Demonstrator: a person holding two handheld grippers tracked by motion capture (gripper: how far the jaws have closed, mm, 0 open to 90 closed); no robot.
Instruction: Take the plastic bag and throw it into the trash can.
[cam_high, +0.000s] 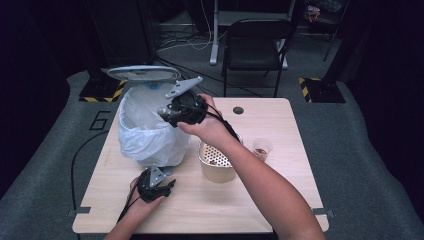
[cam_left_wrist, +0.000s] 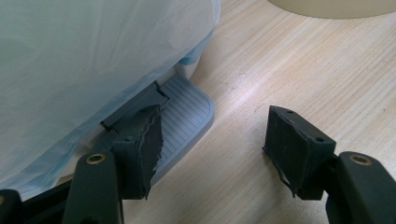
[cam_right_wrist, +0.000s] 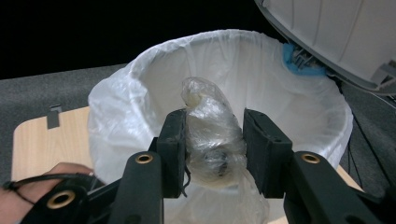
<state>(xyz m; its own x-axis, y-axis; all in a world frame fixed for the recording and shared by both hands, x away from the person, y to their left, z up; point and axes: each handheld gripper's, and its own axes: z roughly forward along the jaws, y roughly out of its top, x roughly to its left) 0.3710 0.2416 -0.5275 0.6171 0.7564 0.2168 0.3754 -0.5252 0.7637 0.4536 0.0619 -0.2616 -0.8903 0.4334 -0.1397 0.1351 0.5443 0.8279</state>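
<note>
A white-lined pedal bin (cam_high: 145, 131) stands at the table's left, its grey lid (cam_high: 142, 73) raised. My right gripper (cam_high: 165, 112) hovers at the bin's near rim. In the right gripper view it (cam_right_wrist: 212, 154) is shut on a crumpled clear plastic bag (cam_right_wrist: 210, 126) with something dark inside, held above the liner (cam_right_wrist: 140, 93). My left gripper (cam_high: 167, 186) sits low at the bin's foot. In the left gripper view its jaws (cam_left_wrist: 212, 144) stand apart with only bare wood between them, and the left fingertip (cam_left_wrist: 144, 144) rests on the grey ribbed pedal (cam_left_wrist: 187, 116).
A beige perforated tub (cam_high: 216, 162) stands right of the bin under my right forearm. A small clear cup (cam_high: 262, 148) with brown bits sits further right. The wooden table (cam_high: 270, 200) has a round hole at its back edge. A black chair (cam_high: 255, 45) stands behind the table.
</note>
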